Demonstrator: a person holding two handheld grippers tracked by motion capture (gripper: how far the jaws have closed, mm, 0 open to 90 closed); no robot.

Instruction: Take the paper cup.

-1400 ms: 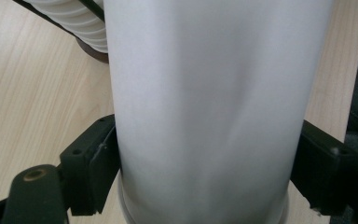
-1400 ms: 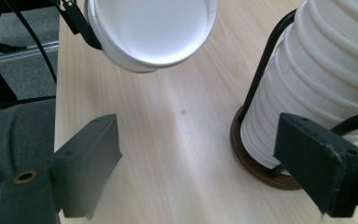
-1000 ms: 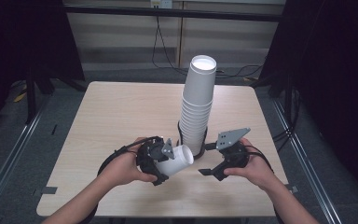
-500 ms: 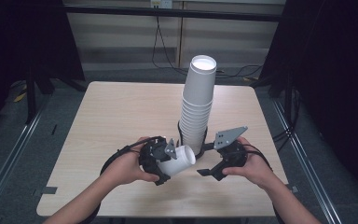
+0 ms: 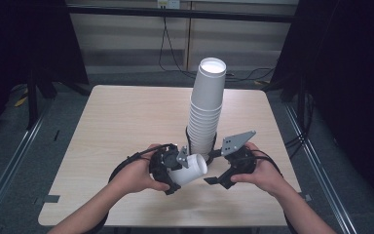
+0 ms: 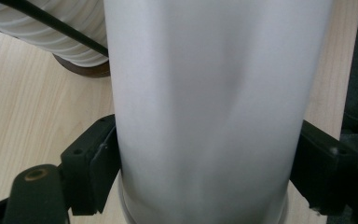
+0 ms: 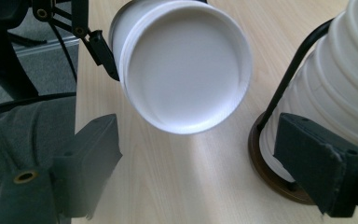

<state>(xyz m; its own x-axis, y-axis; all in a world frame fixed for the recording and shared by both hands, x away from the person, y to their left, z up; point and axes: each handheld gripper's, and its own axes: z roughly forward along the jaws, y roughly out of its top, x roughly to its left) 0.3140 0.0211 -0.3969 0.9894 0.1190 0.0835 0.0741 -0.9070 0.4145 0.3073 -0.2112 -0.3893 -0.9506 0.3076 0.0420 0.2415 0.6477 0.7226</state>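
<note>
A tall stack of white paper cups [image 5: 207, 107] stands upright on a dark round base near the table's middle. My left gripper [image 5: 177, 170] is shut on a single white cup [image 5: 191, 169] that lies sideways just above the table, in front of the stack. In the left gripper view the cup [image 6: 205, 112] sits between the black pads [image 6: 93, 168]. My right gripper [image 5: 212, 167] is open just right of the cup, apart from it, jaws pointing left. In the right gripper view the cup's round end [image 7: 184, 65] faces me, beyond the gripper [image 7: 205, 158].
The wooden table [image 5: 126, 117] has bare room to the left and behind the stack. A thin black rod [image 7: 289, 70] rises beside the stack [image 7: 340, 84] from its brown base [image 7: 270, 172]. Dark floor and metal rails surround the table.
The right gripper's lower jaw has edged slightly left toward the held cup. The left gripper and its cup have barely moved.
</note>
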